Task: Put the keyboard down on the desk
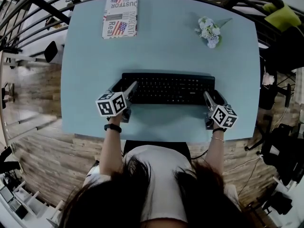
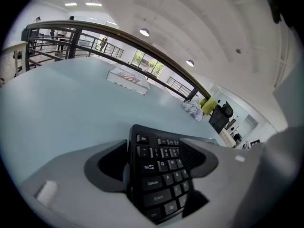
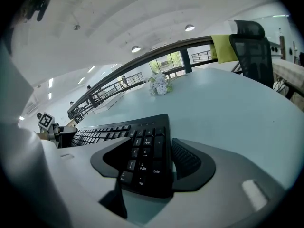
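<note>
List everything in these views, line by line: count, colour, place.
desk: one, pale blue, middle of the head view
keyboard: one, black, near side of the desk, between the tongs
flag-print box: one, white with red and blue, far left of the desk
flower bunch: one, white and pale blue, far right of the desk
office chair: one, black, yellow-green cloth on it, beyond the desk's right side
railing: one, dark, behind the desk
left tongs: one, grey, jaws apart around the keyboard's left end
right tongs: one, grey, around the keyboard's right end; grip unclear
wristband: one, black, left wrist
</note>
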`<state>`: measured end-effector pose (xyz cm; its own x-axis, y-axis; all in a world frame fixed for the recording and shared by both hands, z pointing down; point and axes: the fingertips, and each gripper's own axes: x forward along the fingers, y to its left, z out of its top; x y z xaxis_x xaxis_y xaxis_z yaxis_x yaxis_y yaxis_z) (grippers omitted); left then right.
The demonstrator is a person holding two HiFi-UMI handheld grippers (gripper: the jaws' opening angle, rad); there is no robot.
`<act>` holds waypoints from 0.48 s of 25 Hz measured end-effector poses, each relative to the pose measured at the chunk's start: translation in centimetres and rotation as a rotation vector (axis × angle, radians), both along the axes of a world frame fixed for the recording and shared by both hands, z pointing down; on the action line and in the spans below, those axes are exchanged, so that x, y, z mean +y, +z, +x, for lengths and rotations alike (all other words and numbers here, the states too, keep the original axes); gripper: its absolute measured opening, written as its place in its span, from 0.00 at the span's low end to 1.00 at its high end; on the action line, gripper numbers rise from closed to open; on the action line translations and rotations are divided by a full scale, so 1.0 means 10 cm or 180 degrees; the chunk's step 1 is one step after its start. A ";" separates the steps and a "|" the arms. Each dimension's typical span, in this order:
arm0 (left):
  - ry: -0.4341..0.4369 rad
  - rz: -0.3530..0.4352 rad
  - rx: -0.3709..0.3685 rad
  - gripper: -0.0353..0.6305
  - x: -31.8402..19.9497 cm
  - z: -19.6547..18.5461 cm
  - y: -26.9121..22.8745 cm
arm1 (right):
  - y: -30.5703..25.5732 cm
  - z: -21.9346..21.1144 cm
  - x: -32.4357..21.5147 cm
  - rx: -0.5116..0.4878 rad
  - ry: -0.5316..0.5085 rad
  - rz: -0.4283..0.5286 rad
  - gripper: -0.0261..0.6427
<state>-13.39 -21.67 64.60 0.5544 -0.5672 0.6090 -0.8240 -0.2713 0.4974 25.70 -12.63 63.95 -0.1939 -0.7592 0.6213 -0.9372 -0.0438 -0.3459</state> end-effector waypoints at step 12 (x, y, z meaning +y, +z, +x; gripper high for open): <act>0.0043 0.0370 -0.0034 0.60 -0.10 -0.01 -0.23 | -0.05 -0.04 -0.01 0.0073 -0.0017 0.0102 0.43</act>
